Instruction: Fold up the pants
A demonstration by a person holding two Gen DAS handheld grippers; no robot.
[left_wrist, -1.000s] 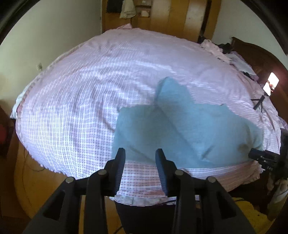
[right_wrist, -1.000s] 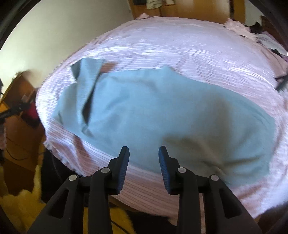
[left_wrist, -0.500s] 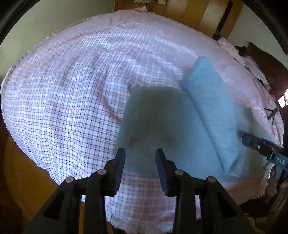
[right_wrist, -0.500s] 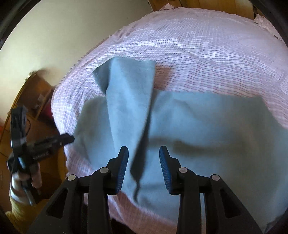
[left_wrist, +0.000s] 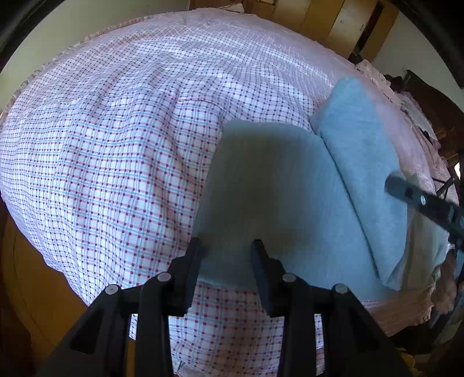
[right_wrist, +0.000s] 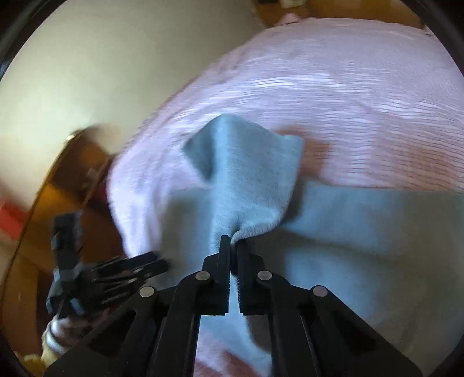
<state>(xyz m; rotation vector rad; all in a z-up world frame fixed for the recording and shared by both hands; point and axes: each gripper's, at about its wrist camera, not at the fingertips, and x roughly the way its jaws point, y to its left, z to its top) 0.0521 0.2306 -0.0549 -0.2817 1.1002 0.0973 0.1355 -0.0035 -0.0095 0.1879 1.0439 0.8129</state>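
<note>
Two black plastic grippers work over one soft, blue-grey pair of pants lying on a bed. Nearest in the right wrist view, the right gripper has its ribbed jaws pressed together on a bunched pinch of the fleecy cloth, which rises from the tips into a peaked, tent-like fold; the rest of the garment spreads flat to the right and below. At the lower left of that view, blurred, the left gripper shows with a sleeve cuff beneath it.

In the left wrist view, the left gripper hangs just above the near hem of the pants with its fingers partly apart and nothing between them; whether the tips touch the cloth I cannot tell. Past them the fabric lies as a smooth, shadowed panel, with a long folded band laid over it to the right, its crease running diagonally. One dark finger of the right gripper juts in over that band.

Beneath everything lies a checked bedsheet, white with pink and blue lines and dark dots, gently rumpled, frilled at its edge. Beyond it stand wooden furniture and a pale wall.
</note>
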